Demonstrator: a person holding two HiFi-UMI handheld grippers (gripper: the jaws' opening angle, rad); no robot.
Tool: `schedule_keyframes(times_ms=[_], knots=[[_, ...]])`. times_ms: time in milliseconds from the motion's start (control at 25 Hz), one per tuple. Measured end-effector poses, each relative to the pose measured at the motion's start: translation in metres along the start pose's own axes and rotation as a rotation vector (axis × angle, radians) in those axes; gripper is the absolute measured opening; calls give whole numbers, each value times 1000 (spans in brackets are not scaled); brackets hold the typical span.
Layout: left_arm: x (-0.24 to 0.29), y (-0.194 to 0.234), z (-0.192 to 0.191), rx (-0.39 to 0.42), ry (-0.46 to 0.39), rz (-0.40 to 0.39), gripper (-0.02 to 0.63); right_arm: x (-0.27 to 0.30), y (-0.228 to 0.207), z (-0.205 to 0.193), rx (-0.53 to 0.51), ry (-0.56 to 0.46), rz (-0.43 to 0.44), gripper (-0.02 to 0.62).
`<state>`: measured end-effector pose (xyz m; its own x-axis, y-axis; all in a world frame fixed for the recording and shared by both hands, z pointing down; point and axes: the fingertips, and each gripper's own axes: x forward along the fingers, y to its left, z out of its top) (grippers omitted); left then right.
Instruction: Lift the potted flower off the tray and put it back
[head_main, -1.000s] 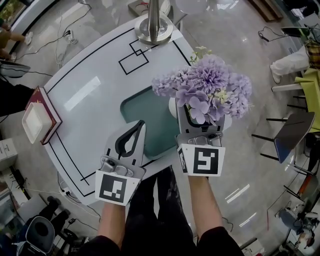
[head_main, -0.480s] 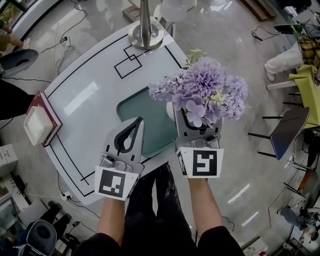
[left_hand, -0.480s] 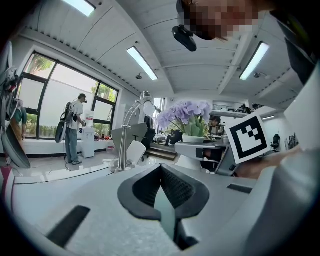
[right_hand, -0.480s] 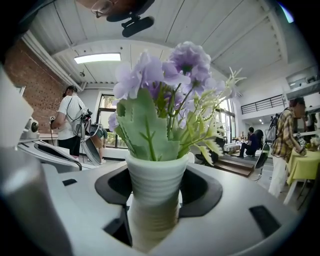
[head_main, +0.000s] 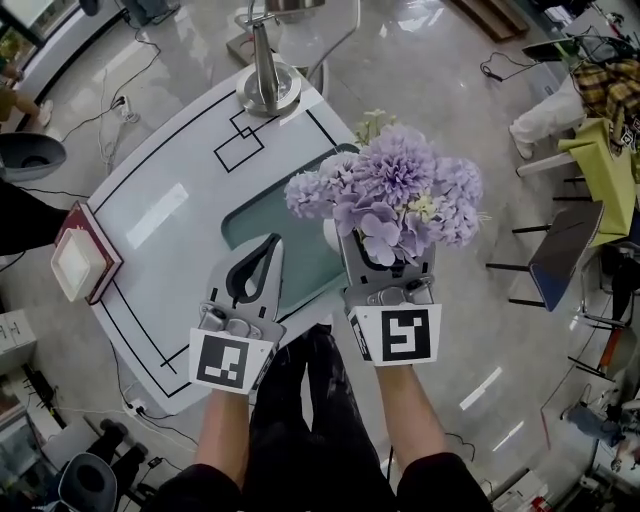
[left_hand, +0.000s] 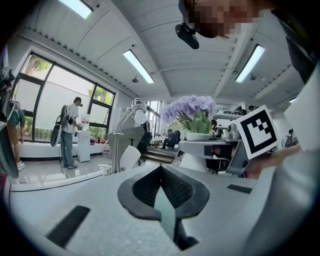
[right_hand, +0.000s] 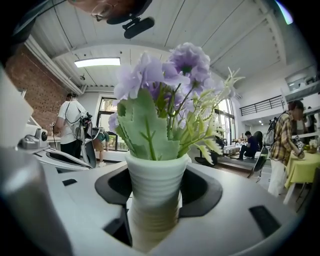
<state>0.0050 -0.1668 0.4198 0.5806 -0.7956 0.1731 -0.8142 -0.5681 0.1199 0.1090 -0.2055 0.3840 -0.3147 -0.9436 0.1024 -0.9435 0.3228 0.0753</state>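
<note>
Grips the potted flower in the right gripper, jaws set wide and pressed on either side of the white ribbed pot just under its rim. Holds it upright, long axis straight up, with purple blooms spreading above the jaws and covering the fingertips in the head view. Appears lifted clear of the green tray, hanging over that tray's right edge above the white table. Shows the left gripper closed on nothing, tips meeting, beside the right one and over the tray's near left part, well apart from the pot. Puts the tray below and a little to the left of the pot as seen from the head, so probably calls for a straight lowering with a slight shift left toward the tray's middle. Needs only the right hand for that, by the look of it. Worth watching: broad blooms hiding the landing spot from above, so easy to set the base down on the tray's rim
</note>
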Motion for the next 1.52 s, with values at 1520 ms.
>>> schedule_keyframes(times_ms=[1520], knots=[[-14, -82, 52, 72, -24, -54, 5, -133, -15, 31, 82, 2, -49, 244]])
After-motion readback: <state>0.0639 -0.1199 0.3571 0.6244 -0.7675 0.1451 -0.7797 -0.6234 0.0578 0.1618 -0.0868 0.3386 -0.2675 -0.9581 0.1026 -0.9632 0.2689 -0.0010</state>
